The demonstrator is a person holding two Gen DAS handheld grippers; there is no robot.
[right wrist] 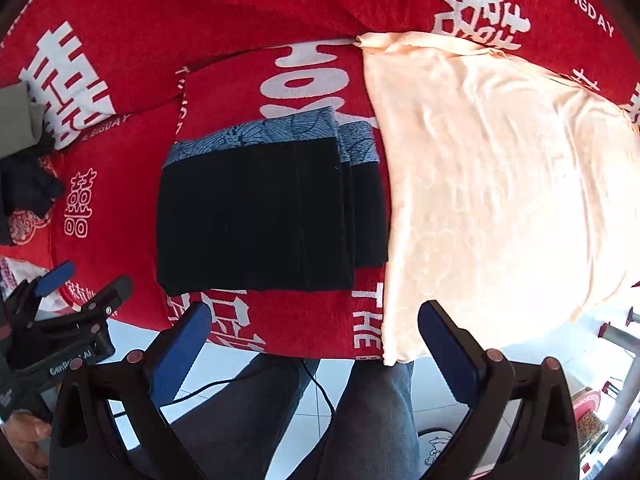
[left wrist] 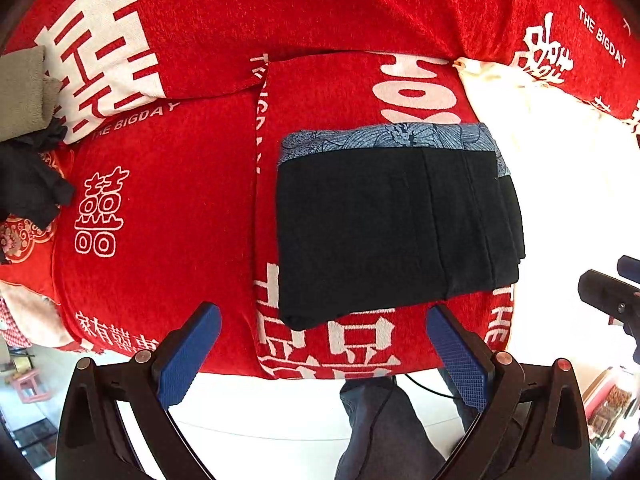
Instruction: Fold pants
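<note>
Nearest in both wrist views are the person's legs (right wrist: 360,412) in grey trousers, standing on a white tiled floor (right wrist: 224,364) with a black cable (right wrist: 320,392) trailing across it. The left gripper (left wrist: 324,356) hangs at the near edge of the bed with its blue pads (left wrist: 188,356) spread wide and nothing between them. The right gripper (right wrist: 316,352) is likewise spread apart and empty, its pads (right wrist: 180,352) over the bed's near edge. Just beyond them the pants (left wrist: 384,228) lie folded into a black rectangle on a small red blanket (left wrist: 340,92) with white characters, a blue patterned band (left wrist: 384,136) showing along their far edge. From the right wrist view the folded layers are staggered at the right side, close against a cream cloth (right wrist: 500,184) spread beside them. At the far left lies a dark crumpled garment (left wrist: 28,184) next to a beige cloth (left wrist: 22,92). A large red cover (left wrist: 320,12) stretches behind everything.
</note>
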